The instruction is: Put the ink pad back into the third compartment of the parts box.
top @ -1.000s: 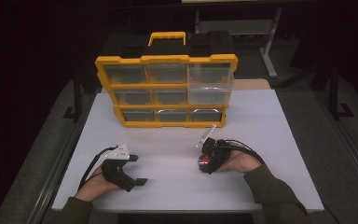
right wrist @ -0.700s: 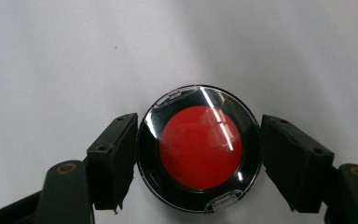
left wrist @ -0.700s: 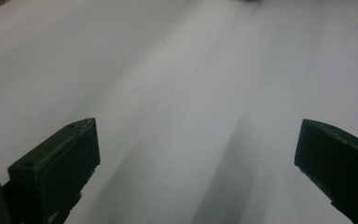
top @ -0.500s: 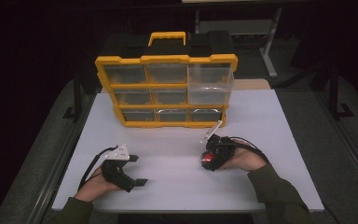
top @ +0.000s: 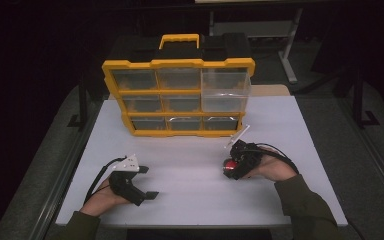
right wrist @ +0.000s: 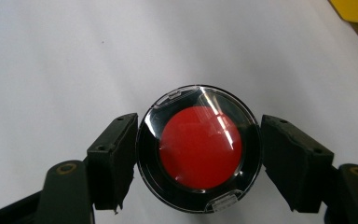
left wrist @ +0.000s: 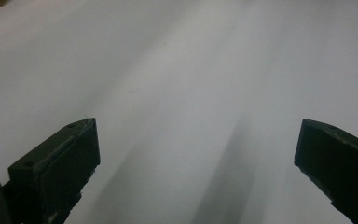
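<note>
Over the last second the right gripper (top: 231, 165) has been lifting and drifting a little farther from the person, toward the organizer (top: 179, 95) at the far side of the table (top: 190, 200), and it is carrying the round case (right wrist: 199, 148) with it. The left gripper (top: 147, 182) has been keeping its place at the near left. My reading is that the pick is done and the carry is beginning, probably toward one of the clear drawers, though which one cannot be told. In the right gripper view the jaws are standing closed on the case from both sides, the pads pressing its black rim, with the red disc under the clear lid facing the camera; the case is hanging just above the bare white tabletop, right of centre and near the organizer's lower right corner. In the left gripper view the jaws are standing wide apart with nothing between them, resting low over plain table. The yellow handle (top: 179, 40) is pointing up at the far edge.
</note>
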A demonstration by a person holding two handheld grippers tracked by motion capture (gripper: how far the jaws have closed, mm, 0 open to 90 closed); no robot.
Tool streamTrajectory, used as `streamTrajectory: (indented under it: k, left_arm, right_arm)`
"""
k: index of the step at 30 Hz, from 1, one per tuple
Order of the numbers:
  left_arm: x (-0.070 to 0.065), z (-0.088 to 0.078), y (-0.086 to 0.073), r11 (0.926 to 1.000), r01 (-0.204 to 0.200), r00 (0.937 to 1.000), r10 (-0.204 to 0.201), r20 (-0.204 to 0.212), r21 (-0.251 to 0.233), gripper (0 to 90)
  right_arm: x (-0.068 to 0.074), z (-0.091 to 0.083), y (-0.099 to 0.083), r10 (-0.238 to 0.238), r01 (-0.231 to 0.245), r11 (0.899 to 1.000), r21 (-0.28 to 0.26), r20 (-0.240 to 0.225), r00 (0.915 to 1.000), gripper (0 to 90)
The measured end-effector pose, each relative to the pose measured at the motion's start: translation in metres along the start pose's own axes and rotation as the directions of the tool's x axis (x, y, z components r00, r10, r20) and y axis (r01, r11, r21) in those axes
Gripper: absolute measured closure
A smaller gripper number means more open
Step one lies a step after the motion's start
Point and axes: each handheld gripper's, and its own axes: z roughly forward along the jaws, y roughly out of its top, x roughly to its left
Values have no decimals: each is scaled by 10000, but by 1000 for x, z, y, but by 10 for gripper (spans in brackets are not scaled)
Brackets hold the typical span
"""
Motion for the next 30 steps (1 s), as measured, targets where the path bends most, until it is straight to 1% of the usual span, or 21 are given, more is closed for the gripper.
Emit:
streamTrajectory:
  k: [2,7,9,10,13,14,15,16,17,19,24,29,30]
  left_arm:
    - [0,0,0,10000,-11,10000,11,-2,3,0]
    - [0,1,0,10000,-27,10000,27,-8,78,0]
    - [0,0,0,10000,-34,10000,34,-21,32,0]
    - [0,0,0,10000,-21,10000,21,-14,19,0]
    - [0,-1,-1,10000,8,10000,-8,-58,48,0]
    - [0,-1,-1,10000,-7,10000,7,-61,48,0]
    - [0,-1,0,10000,-15,10000,16,-67,32,0]
    - [0,0,0,10000,-8,10000,8,-60,23,0]
    - [0,0,-1,10000,-12,10000,13,-49,41,0]
    - [0,0,-1,10000,4,10000,-4,-33,50,0]
    - [0,1,-1,10000,21,10000,-21,22,17,0]
    - [1,0,-1,10000,68,10000,-68,36,14,0]
    - [1,0,-1,10000,53,10000,-53,45,31,0]
  right_arm:
    - [-1,-3,-2,149,-149,9999,-40,57,9999,286]
    - [-1,-8,-5,169,-168,9998,-43,86,9998,286]
    - [-4,-13,-8,238,-236,9996,-176,92,9997,286]
    - [-7,-17,-10,196,-193,9995,-254,119,9997,286]
    - [-10,-21,-12,169,-164,9996,-237,219,9996,286]
    - [-11,-24,-13,246,-239,9994,-264,240,9994,286]
    - [-12,-25,-13,159,-152,9995,-266,257,9995,286]
    - [-12,-28,-14,282,-274,9990,-345,223,9994,286]
    - [-13,-30,-15,301,-292,9987,-409,234,9993,286]
    - [-13,-31,-15,347,-336,9987,-380,287,9990,286]
    - [-16,-36,-17,500,-491,9979,-433,212,9985,286]
    - [-19,-41,-17,537,-529,9977,-426,175,9984,286]
    - [-20,-42,-17,499,-490,9980,-387,233,9985,286]
